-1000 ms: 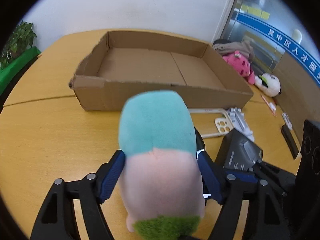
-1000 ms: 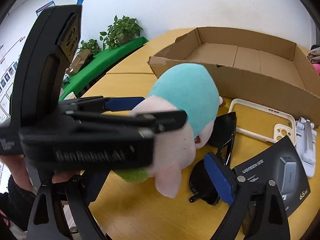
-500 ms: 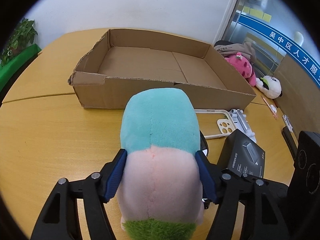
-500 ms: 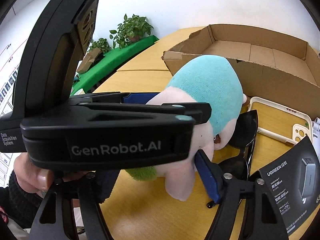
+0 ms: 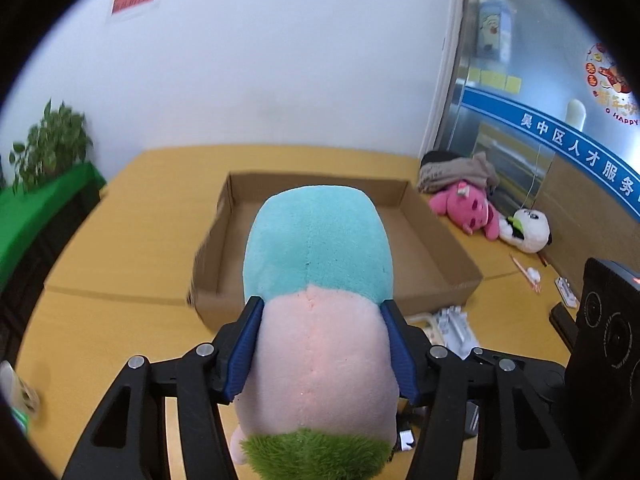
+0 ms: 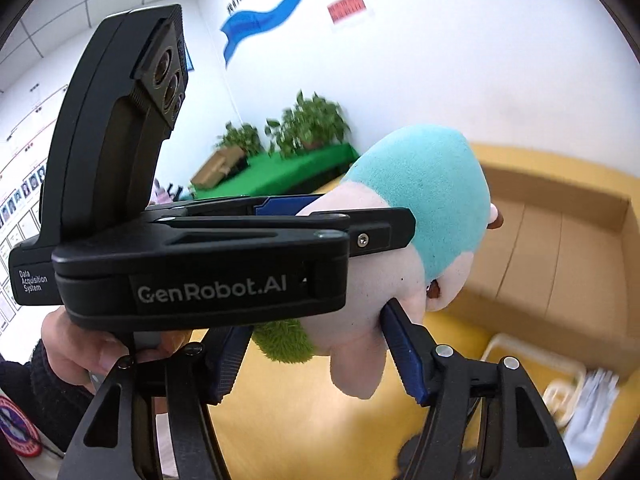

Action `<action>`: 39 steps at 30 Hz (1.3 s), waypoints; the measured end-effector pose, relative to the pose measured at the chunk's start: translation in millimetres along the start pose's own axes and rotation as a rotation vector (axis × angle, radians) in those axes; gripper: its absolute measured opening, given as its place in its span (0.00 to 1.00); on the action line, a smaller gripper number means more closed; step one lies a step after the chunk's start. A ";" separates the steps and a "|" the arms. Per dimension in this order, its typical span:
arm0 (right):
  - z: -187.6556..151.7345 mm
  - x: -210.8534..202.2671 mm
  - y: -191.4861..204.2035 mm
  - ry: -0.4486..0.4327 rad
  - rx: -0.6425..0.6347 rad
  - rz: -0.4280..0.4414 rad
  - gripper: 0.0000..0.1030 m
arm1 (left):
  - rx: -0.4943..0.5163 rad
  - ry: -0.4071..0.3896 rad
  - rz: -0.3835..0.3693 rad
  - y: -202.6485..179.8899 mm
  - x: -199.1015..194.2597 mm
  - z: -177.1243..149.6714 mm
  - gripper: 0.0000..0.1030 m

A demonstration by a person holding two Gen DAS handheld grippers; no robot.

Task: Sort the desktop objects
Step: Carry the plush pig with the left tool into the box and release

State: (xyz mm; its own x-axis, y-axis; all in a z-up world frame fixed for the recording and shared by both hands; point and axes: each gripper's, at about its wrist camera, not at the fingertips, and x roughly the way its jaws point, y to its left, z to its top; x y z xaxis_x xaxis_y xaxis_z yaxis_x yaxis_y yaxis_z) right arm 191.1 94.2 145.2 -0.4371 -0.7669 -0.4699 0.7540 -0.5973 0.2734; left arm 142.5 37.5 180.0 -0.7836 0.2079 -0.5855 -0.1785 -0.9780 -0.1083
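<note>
Both my jaws are closing on the plush (image 5: 320, 300), now lifted off the counter (image 5: 120, 328); the box (image 5: 440, 272) comes next.

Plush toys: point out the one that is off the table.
The teal-and-pink plush toy, clamped between the closing blue pads of the left tool. The hot-pink plush and the panda plush lie on the table beside the cardboard box.

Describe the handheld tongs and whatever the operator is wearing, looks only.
Both tongs are matte black plastic with cut-out finger arms, silver screw heads and ribbed blue pads. The left tongs seen from the right wrist view carry white "GenRobot.AI" and "Data Acquisition System" lettering and a black multi-lens camera block. The hand wears a dark knit cuff; a round red-and-blue patch shows below it. No cables visible.
</note>
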 end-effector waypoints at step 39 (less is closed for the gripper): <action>79.0 17.3 -264.8 0.182 0.369 -0.211 1.00 | -0.105 0.322 -0.191 69.7 228.2 115.2 0.72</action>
State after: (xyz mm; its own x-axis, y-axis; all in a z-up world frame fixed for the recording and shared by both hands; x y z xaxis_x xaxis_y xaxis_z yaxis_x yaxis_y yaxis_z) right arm -54.9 220.5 130.9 -0.4443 -0.5853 -0.6782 0.4184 -0.8050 0.4206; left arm -117.3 19.0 131.4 -0.5118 0.3858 -0.7676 -0.2281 -0.9224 -0.3116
